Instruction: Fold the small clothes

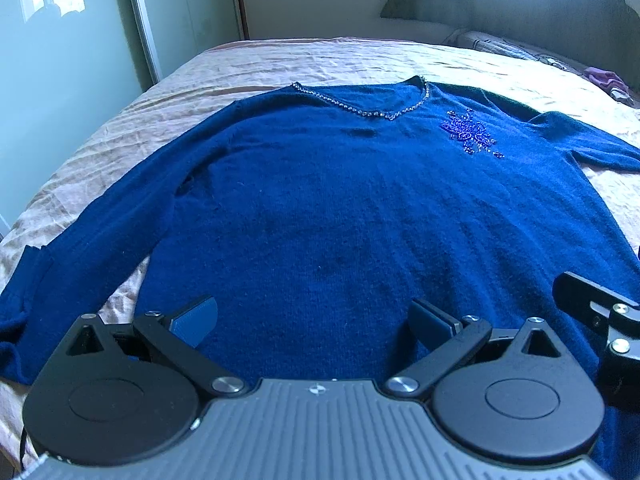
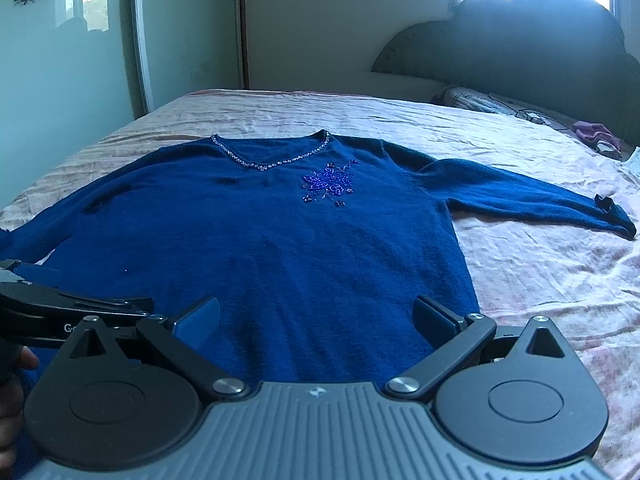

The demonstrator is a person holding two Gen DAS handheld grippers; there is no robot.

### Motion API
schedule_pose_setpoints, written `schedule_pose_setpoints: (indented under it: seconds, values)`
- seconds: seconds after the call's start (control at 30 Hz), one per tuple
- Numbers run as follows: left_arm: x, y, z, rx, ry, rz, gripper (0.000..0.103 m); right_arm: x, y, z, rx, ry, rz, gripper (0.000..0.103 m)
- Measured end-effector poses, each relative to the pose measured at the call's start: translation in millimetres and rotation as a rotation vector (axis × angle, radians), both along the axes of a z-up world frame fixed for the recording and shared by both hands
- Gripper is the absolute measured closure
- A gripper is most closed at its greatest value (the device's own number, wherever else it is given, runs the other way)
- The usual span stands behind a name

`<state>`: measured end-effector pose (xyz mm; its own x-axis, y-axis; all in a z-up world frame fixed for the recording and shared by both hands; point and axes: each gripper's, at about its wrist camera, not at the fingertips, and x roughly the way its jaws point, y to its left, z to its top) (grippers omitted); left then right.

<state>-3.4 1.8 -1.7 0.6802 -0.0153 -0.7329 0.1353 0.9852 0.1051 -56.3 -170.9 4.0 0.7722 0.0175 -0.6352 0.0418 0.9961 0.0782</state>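
Right wrist view — blue sweater point(image 2: 280, 248) flat on the bed point(image 2: 520, 264), both tongs point(image 2: 316, 320) released, lettering unreadable.

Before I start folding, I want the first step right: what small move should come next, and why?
Probably lower both open grippers, left gripper and right gripper, onto the hem of the blue sweater and pinch it. The sweater lies flat and face up on the bed, sleeves spread, nothing folded or gripped.

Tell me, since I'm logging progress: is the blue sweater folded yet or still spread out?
Spread out. The blue sweater lies flat, front up, on the bed, both sleeves extended sideways, no fold visible.
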Motion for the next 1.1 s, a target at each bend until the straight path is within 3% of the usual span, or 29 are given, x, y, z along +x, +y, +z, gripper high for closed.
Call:
schedule_pose_setpoints:
  seconds: [0.67,1.1]
  values:
    - [4,-2,-1,0.016,-0.003,-0.005,0.0,-1,-9,5,0.037,-0.023,0.003,0.0]
    - [21,-18,0,0.031,-0.005,-0.035,0.0,16,-28,8,0.088,-0.052,0.066,0.0]
